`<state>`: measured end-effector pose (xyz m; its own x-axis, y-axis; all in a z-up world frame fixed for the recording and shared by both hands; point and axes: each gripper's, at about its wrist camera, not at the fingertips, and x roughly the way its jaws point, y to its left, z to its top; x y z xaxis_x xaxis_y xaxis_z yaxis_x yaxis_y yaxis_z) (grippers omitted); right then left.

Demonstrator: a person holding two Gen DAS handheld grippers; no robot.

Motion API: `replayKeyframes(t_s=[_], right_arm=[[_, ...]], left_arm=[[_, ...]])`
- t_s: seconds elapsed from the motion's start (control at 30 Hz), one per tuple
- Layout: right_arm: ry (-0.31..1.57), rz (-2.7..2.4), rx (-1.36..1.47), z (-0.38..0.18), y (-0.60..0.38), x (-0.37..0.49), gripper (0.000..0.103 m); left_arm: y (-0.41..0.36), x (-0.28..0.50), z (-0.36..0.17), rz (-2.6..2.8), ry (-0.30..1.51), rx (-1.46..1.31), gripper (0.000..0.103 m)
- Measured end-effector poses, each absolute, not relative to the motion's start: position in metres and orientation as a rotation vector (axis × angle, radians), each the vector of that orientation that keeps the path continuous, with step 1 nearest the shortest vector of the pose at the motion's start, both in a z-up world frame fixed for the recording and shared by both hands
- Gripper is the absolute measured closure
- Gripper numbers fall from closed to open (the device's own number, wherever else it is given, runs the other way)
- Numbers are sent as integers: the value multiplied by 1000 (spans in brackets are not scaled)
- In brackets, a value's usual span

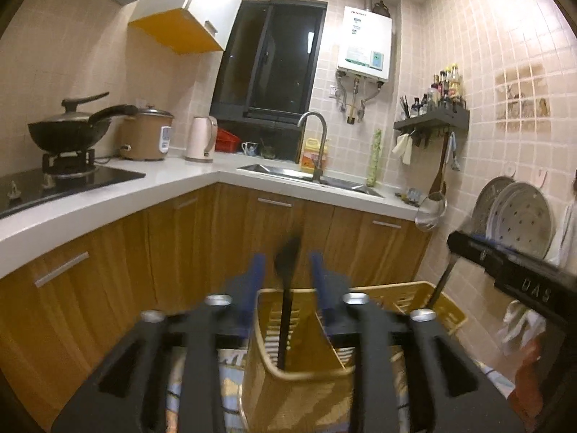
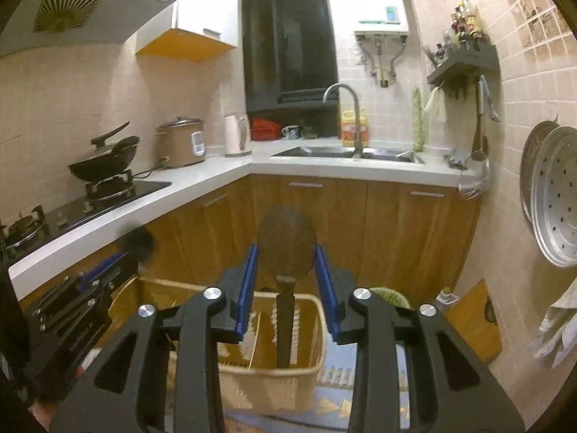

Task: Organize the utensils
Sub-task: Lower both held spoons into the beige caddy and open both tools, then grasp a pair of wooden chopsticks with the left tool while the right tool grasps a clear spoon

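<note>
While you're holding both grippers over the basket [image 1: 295, 368], each one has its jaws apart with a utensil standing between the pads, not pinched. Your left gripper [image 1: 287, 270] has a black spatula [image 1: 286, 263] in the gap, its handle down in the basket's near compartment. Your right gripper [image 2: 287, 270] frames a dark wooden spoon [image 2: 286, 241], handle dropped into the basket by its front edge. Pads look clear of both handles. Counter [image 2: 324, 169] sits well behind.
</note>
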<state>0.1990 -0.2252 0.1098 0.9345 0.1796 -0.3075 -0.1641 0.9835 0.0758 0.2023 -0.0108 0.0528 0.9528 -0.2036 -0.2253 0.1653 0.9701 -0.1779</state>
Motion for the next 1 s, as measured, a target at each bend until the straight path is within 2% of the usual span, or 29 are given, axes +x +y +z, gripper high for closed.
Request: replayKeyframes(t_s=[0.03,0.07,0.37,0.57,0.7,0.8,0.9,1.0], right_arm=[[316,184,55,110,-227,194,52],[317,189,55,111,-228,191,51],[385,168,6,142,-232,150,51],[516,209,-32,148,-228,128,51],[660,231,-75,129,-220,124,51],[831,305,-38,102,-216,134,51],[983,364,-29,72,-207,143,52],[1076,369,-38,48,-202,149,52]], left_arm=[[-7,198,55,-190,238,-165,66],[-6,194,57,-194,237,-166,66],[24,147,101,-217,264,-190,66],[42,126,117,-217,407,-168,64],[40,137,78,-284,708,-110,64],[33,146,24,-343,947,-102,66],[27,152,-22,-363,1106,-89,67],[19,151,-46,-356,1173,-46,67]])
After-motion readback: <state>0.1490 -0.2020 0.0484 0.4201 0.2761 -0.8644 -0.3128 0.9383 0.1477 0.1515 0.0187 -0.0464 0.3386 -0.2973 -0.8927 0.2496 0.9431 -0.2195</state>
